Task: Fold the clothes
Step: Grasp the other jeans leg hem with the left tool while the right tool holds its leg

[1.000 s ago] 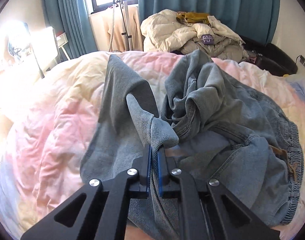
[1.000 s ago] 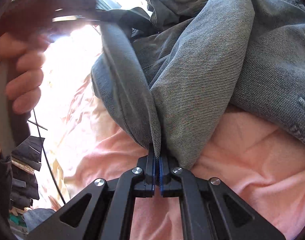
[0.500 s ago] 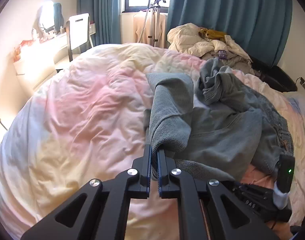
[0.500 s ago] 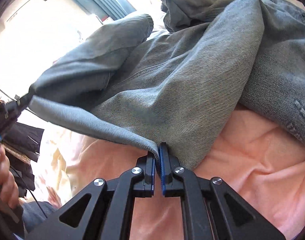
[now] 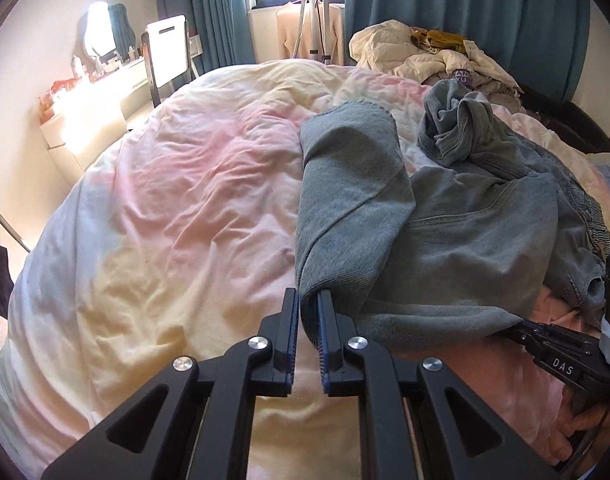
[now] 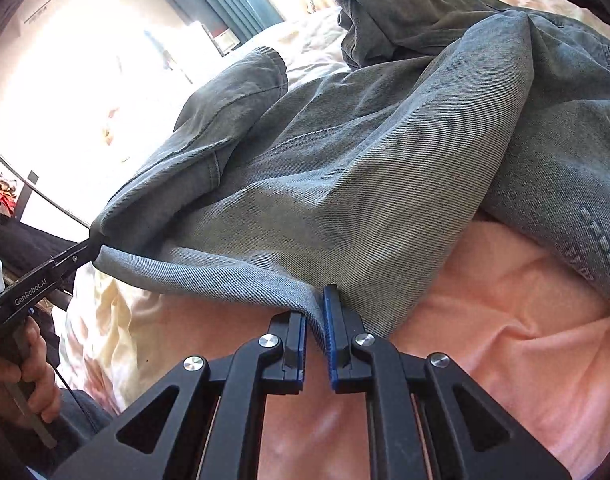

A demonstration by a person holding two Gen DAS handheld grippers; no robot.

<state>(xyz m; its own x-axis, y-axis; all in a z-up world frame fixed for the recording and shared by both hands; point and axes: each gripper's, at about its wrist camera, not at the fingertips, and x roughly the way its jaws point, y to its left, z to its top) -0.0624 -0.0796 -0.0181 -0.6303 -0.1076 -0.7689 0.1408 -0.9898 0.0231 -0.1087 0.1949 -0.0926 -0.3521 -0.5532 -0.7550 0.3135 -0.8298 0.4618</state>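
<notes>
A grey-blue sweatshirt (image 5: 457, 232) lies on the pastel duvet (image 5: 193, 200), one sleeve (image 5: 353, 168) laid over its body. It fills the right wrist view (image 6: 365, 168). My left gripper (image 5: 308, 312) has its jaws slightly parted with the hem corner still between the pads. My right gripper (image 6: 315, 316) has its jaws slightly parted with the hem edge between them. The right gripper shows at the right edge of the left wrist view (image 5: 517, 326), the left gripper at the left of the right wrist view (image 6: 90, 245).
A blue denim garment (image 5: 585, 208) lies bunched to the right of the sweatshirt. A heap of clothes (image 5: 429, 52) sits at the far end of the bed before teal curtains. A chair (image 5: 167, 52) and a desk (image 5: 89, 100) stand to the left.
Both grippers have loosened from a tight grip to slightly parted jaws. The hem is pulled toward the near bed edge and stretched between the grippers; the sweatshirt lies lower and flatter.
</notes>
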